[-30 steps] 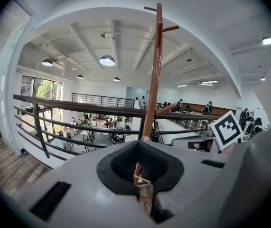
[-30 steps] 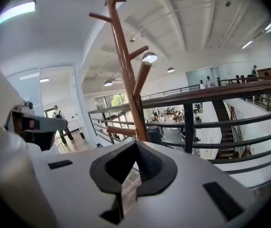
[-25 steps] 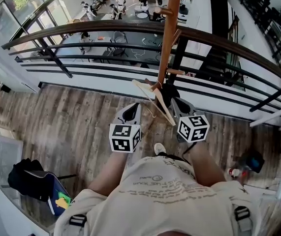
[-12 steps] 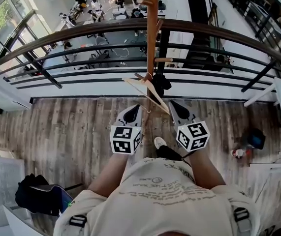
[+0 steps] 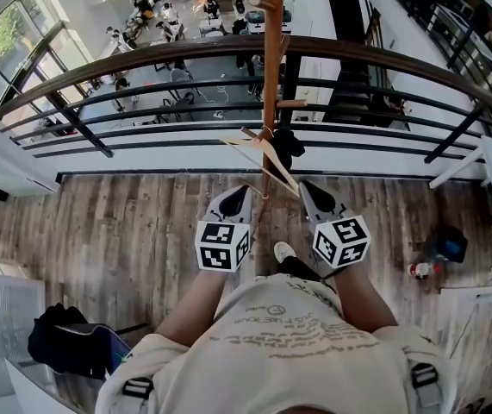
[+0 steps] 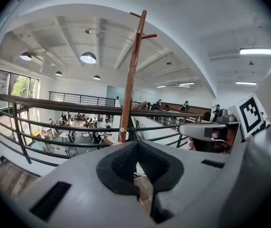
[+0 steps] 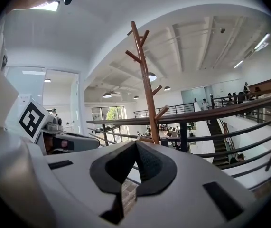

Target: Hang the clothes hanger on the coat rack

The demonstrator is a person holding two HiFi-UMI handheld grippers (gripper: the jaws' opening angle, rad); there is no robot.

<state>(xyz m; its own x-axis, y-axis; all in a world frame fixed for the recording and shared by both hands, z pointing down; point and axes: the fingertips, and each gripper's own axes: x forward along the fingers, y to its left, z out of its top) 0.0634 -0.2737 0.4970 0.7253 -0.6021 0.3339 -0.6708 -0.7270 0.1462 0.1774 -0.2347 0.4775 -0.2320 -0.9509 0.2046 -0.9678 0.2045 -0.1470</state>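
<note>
The wooden coat rack (image 5: pixel 270 76) stands by the railing, and its pole and pegs also show in the left gripper view (image 6: pixel 131 80) and the right gripper view (image 7: pixel 148 89). A pale wooden clothes hanger (image 5: pixel 261 155) hangs tilted from a low peg on the pole, just above a dark item at the rack's base. My left gripper (image 5: pixel 239 195) and right gripper (image 5: pixel 308 190) sit side by side just below the hanger, apart from it. Both are shut with nothing between their jaws. The hanger cannot be made out in either gripper view.
A dark curved railing (image 5: pixel 142 54) runs across behind the rack, with a drop to a lower floor beyond. A black bag (image 5: pixel 60 339) lies at lower left. A dark object (image 5: pixel 446 243) and a small bottle (image 5: pixel 419 270) sit on the wooden floor at right.
The hanger and rack now appear a little further from both grippers than a second ago. The head view has shifted. Both grippers stay shut and empty.
</note>
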